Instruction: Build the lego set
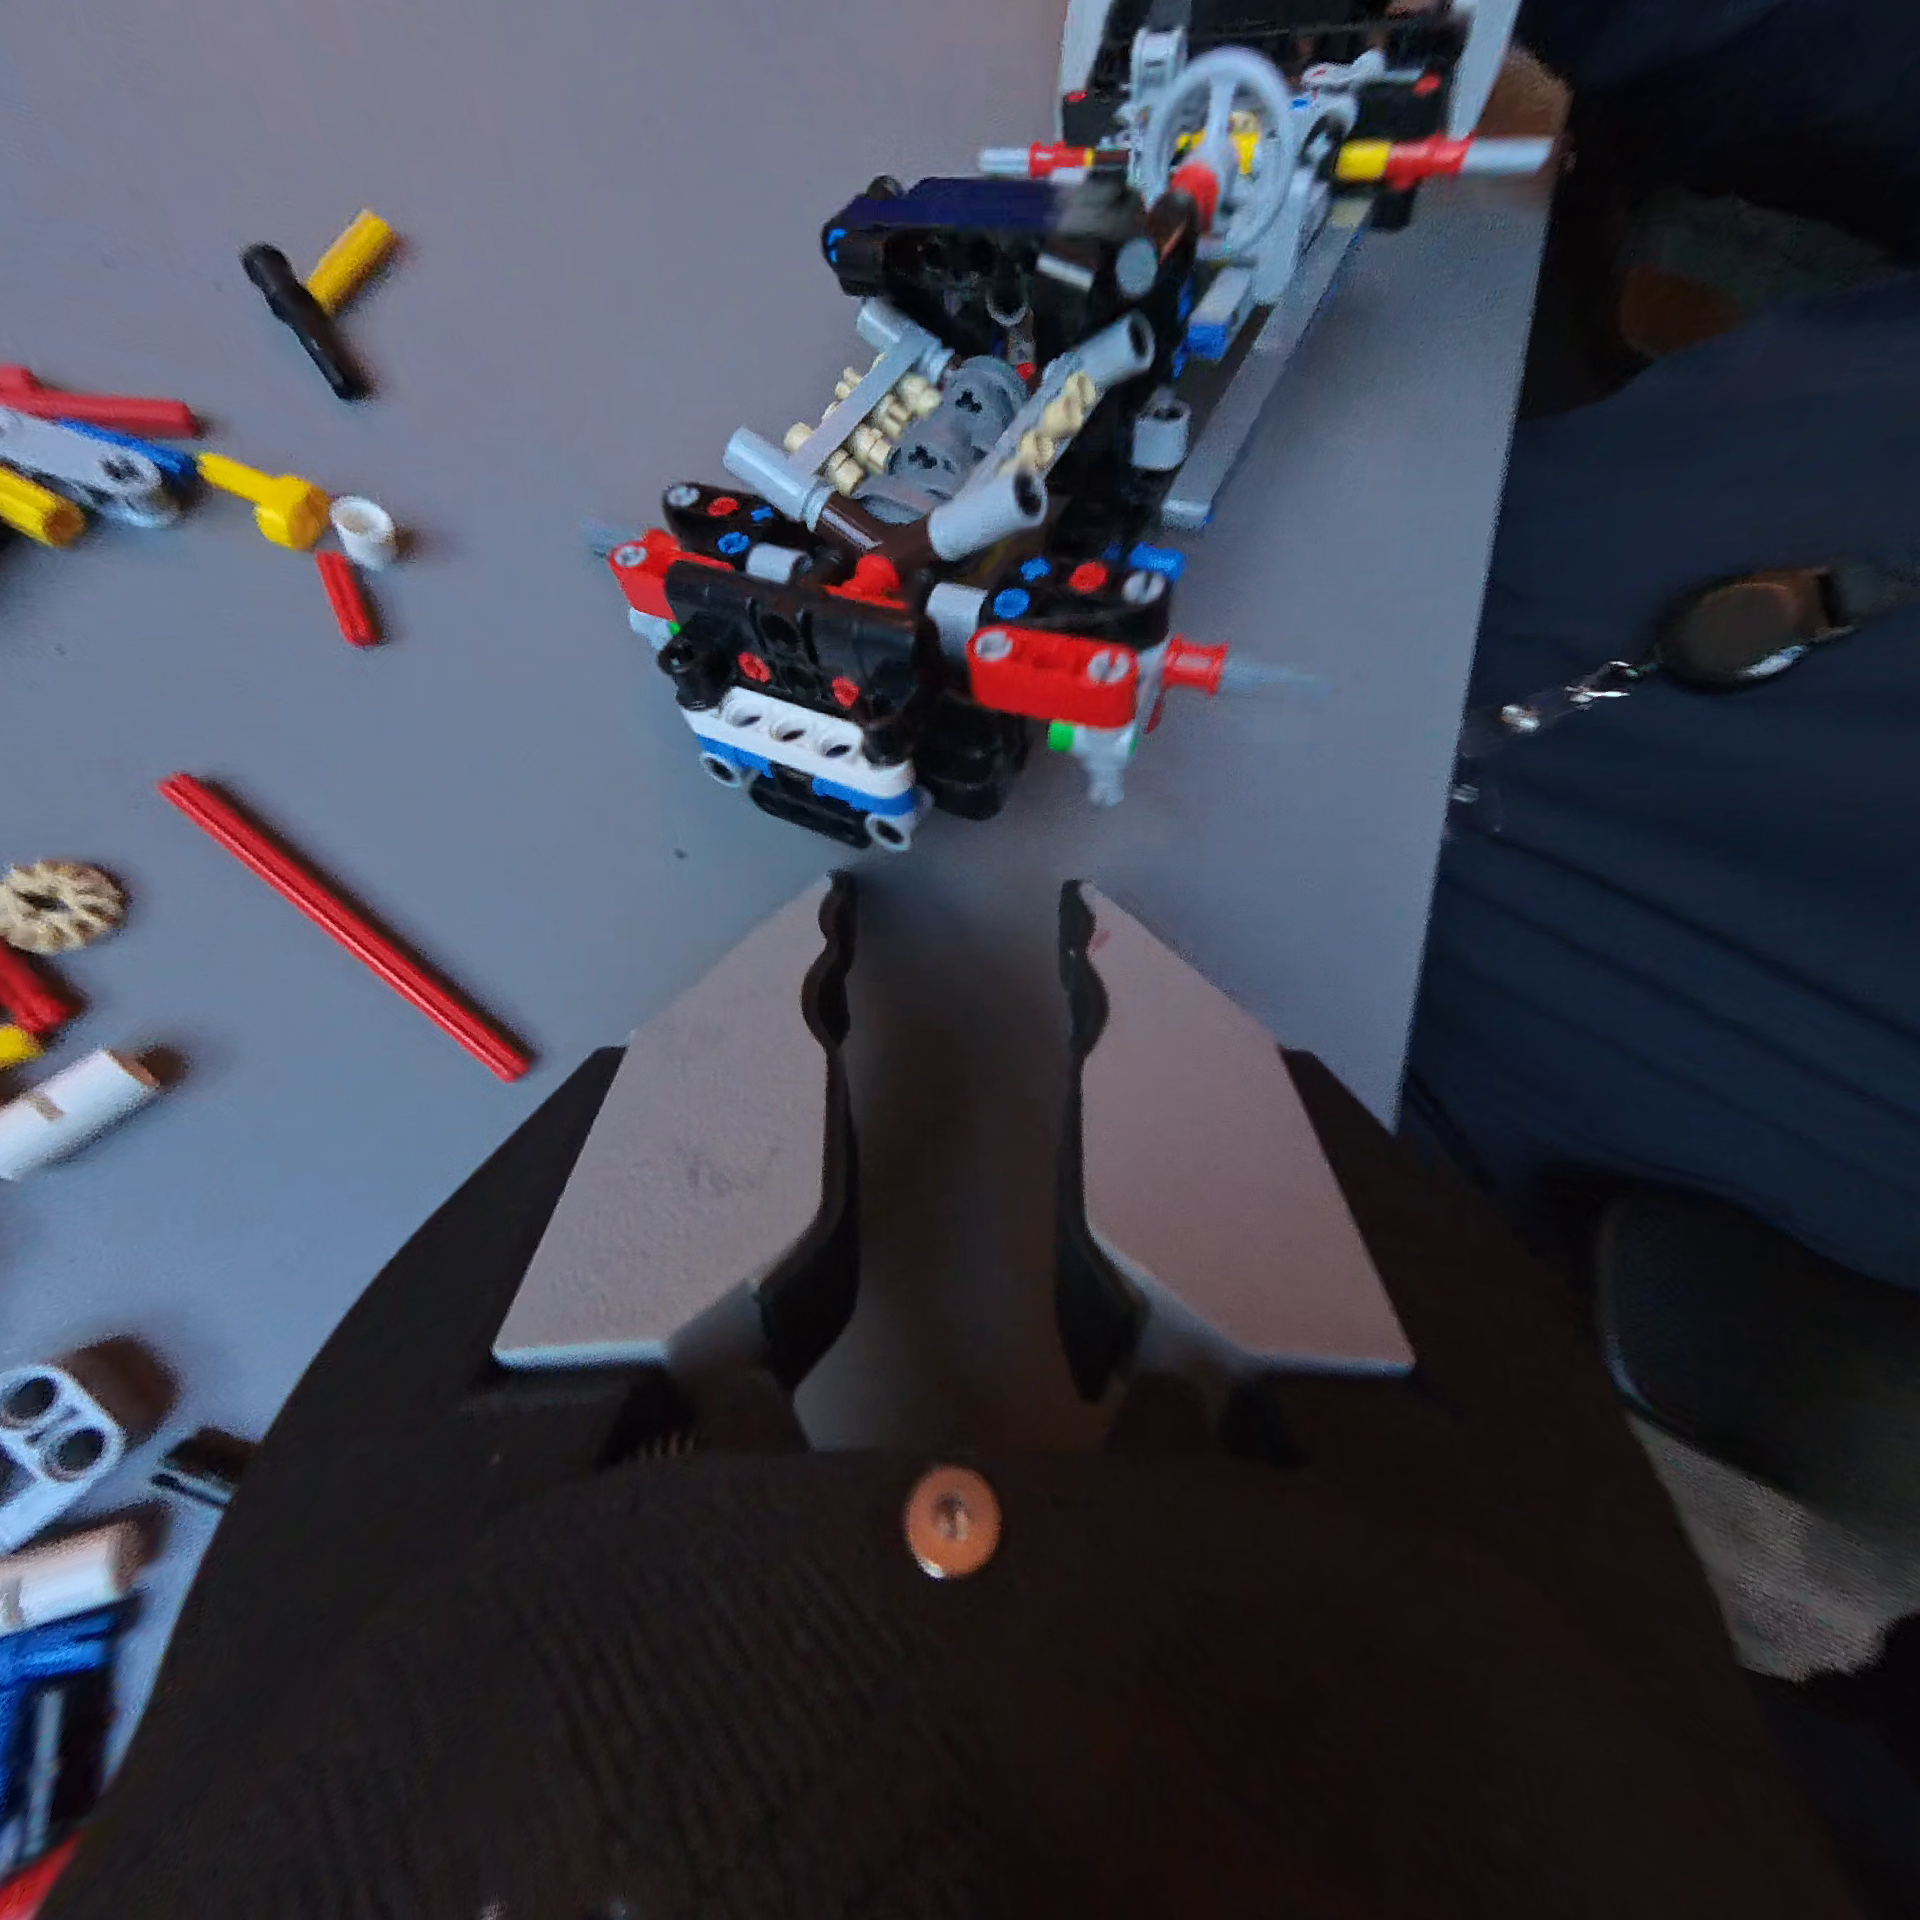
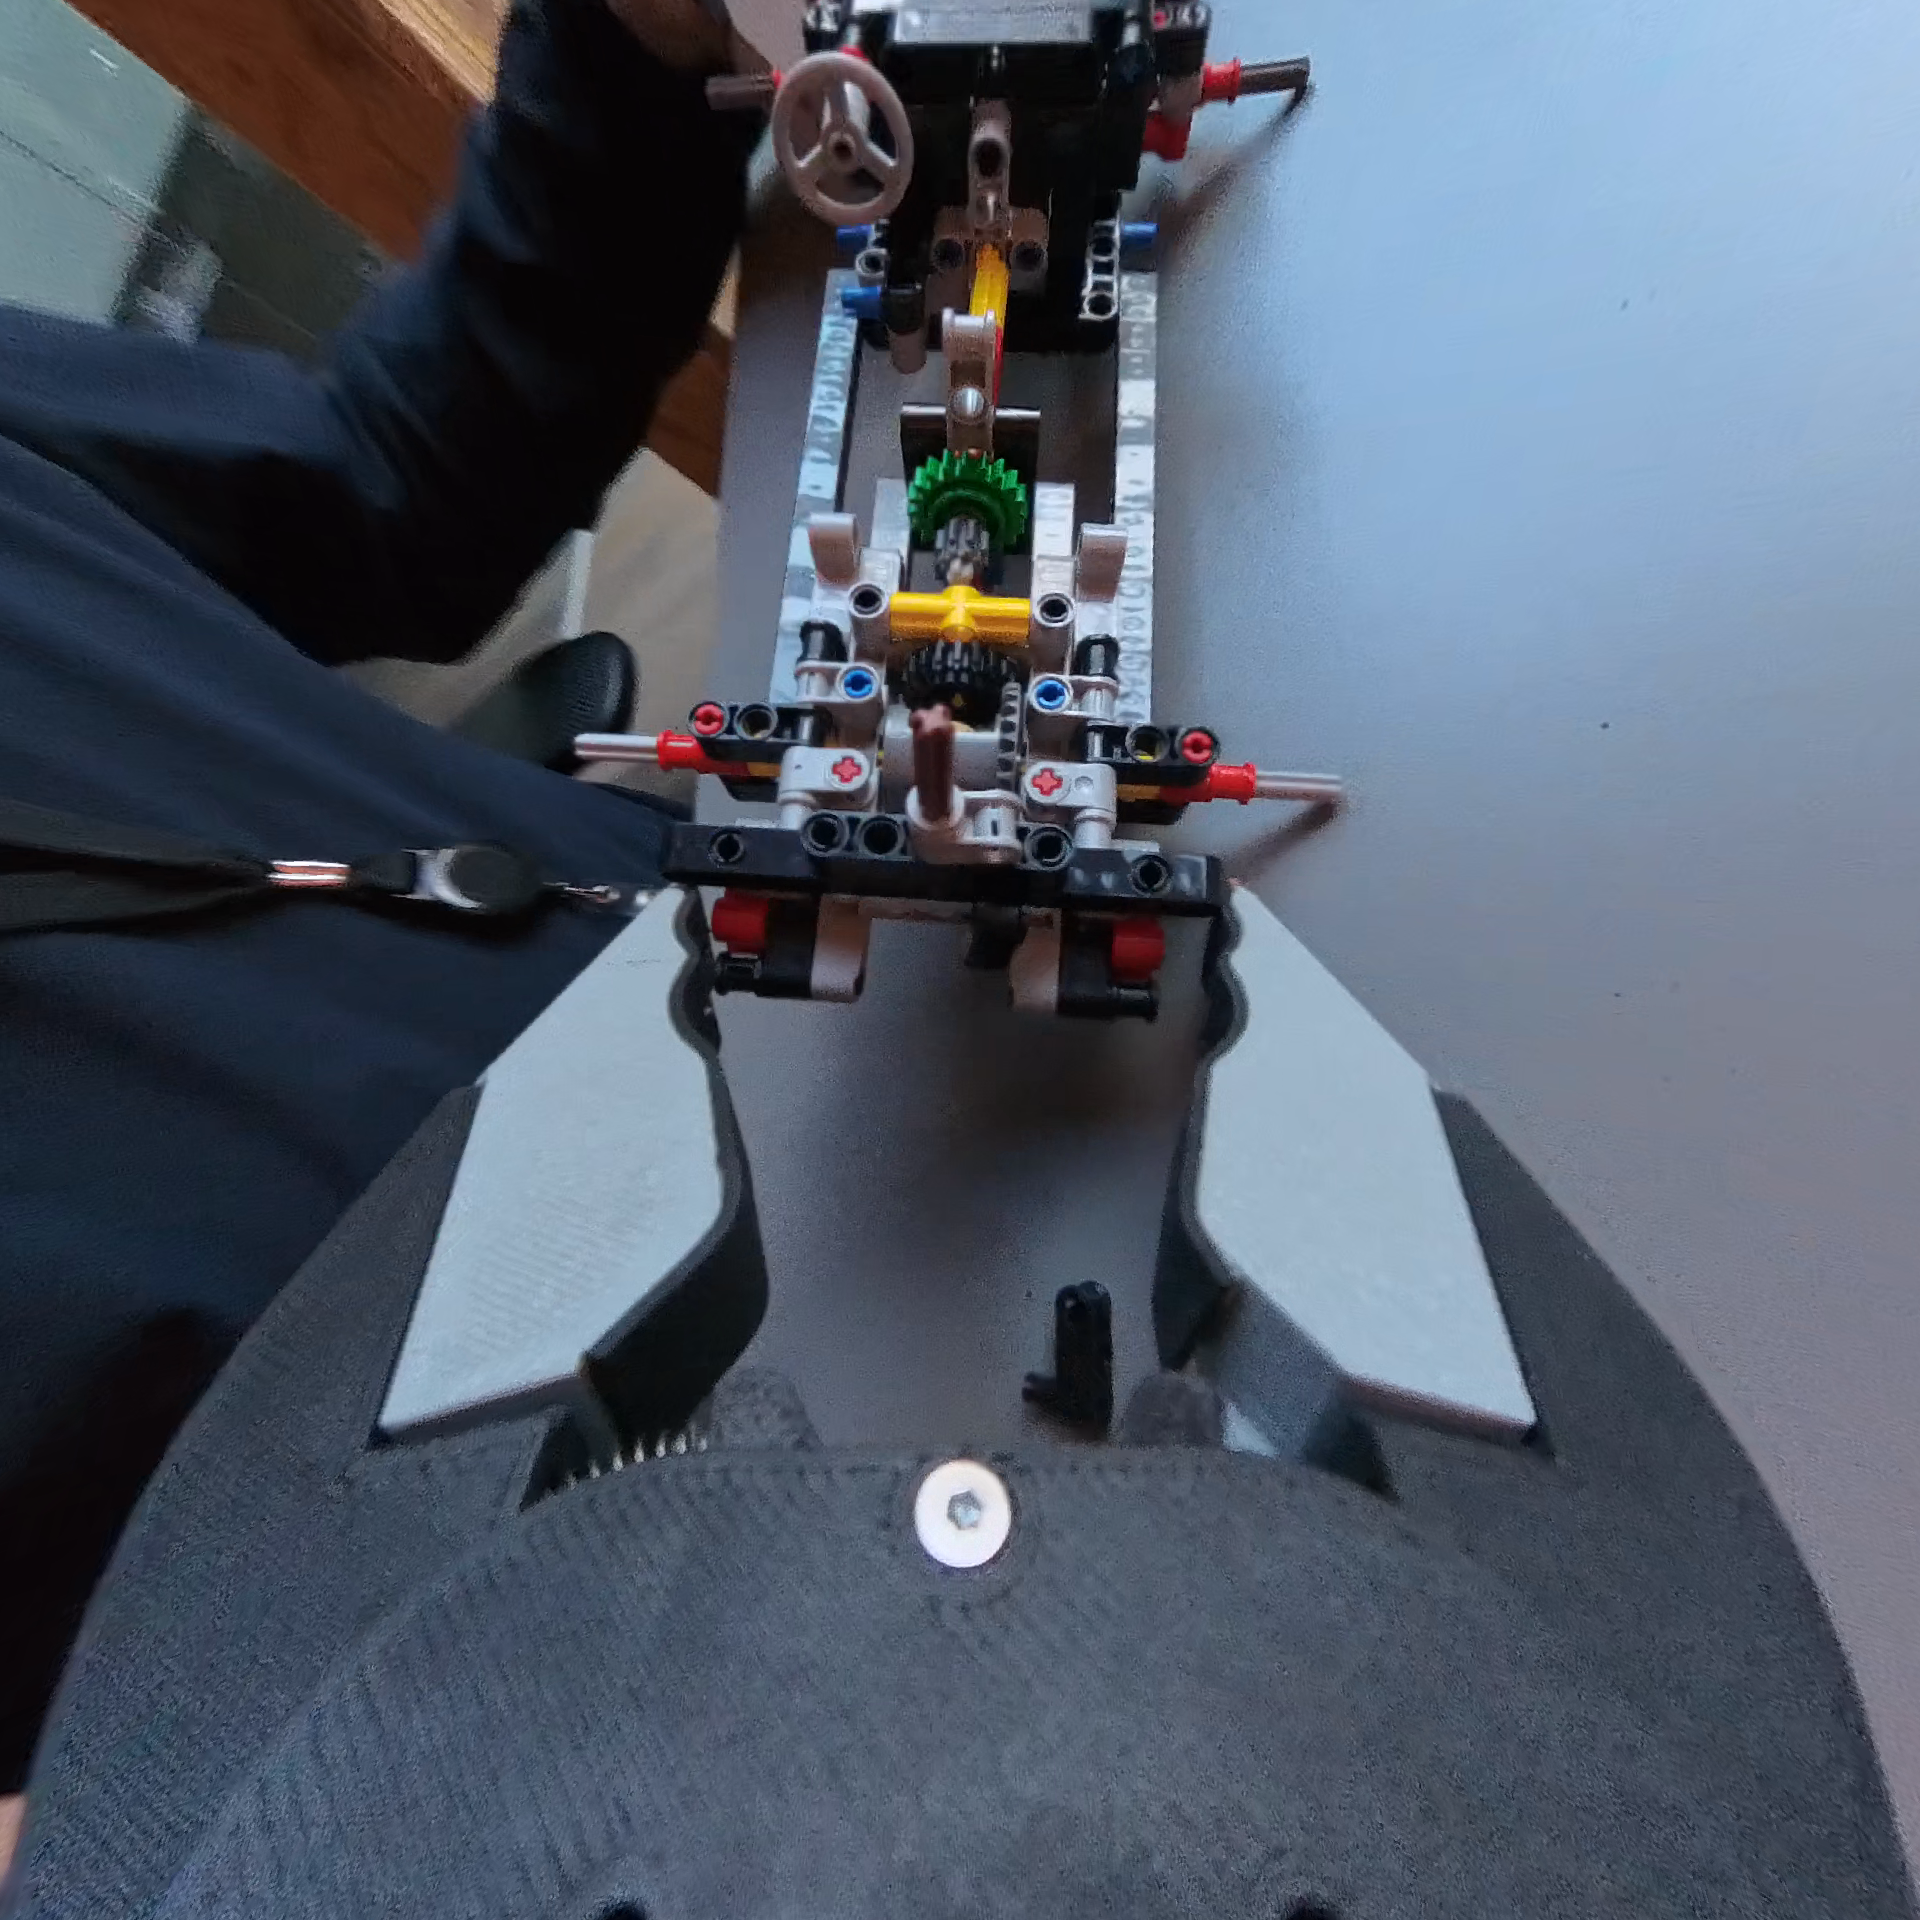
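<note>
grey table (image 2: 1558,520), a dark-sleeved person at its edge. right claw (image 2: 961,966) gapes around the near end of the brick chassis (image 2: 966,831), pads beside its black beam, none plainly pressing. left claw (image 1: 951,935) is part open, empty, near the chassis's other end (image 1: 831,727); loose parts (image 1: 343,925) lie left. square the pads on the beam before squeezing.

No legible text, labels, brands, numbers or signs — markings on the grey beams (image 2: 1138,436) are too blurred.
</note>
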A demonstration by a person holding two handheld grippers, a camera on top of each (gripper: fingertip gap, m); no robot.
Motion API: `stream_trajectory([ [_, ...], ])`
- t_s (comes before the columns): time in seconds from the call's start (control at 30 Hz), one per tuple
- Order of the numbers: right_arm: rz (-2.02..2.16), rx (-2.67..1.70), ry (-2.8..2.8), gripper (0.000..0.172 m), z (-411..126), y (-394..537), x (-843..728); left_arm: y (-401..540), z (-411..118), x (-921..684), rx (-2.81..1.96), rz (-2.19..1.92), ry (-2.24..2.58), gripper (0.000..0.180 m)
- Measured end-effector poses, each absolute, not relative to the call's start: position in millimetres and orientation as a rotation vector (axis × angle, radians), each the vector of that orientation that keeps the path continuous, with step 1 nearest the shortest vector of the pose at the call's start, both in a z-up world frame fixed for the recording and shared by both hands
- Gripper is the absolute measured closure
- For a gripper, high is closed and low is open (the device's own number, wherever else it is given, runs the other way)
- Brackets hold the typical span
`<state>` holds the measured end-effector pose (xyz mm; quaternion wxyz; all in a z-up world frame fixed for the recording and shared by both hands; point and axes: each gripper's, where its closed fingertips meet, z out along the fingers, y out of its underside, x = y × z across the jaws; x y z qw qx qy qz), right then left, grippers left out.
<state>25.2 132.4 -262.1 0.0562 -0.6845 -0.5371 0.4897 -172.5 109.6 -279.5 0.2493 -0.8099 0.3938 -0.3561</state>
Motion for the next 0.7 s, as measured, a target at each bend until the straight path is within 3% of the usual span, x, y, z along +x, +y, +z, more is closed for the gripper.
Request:
stream_trajectory([
  [0.3, 1.914, -2.29, -1.505, 0.089, -244.1, 149.0, 31.8, 164.6, -276.2, -182.8, -2.048, -0.428, 1.043, 0.129],
  [0.7, 2.22, -2.348, -1.312, 0.09, -233.9, 163.2, 36.6, 181.4, -263.8, -165.0, -1.955, -0.479, 1.063, 0.154],
])
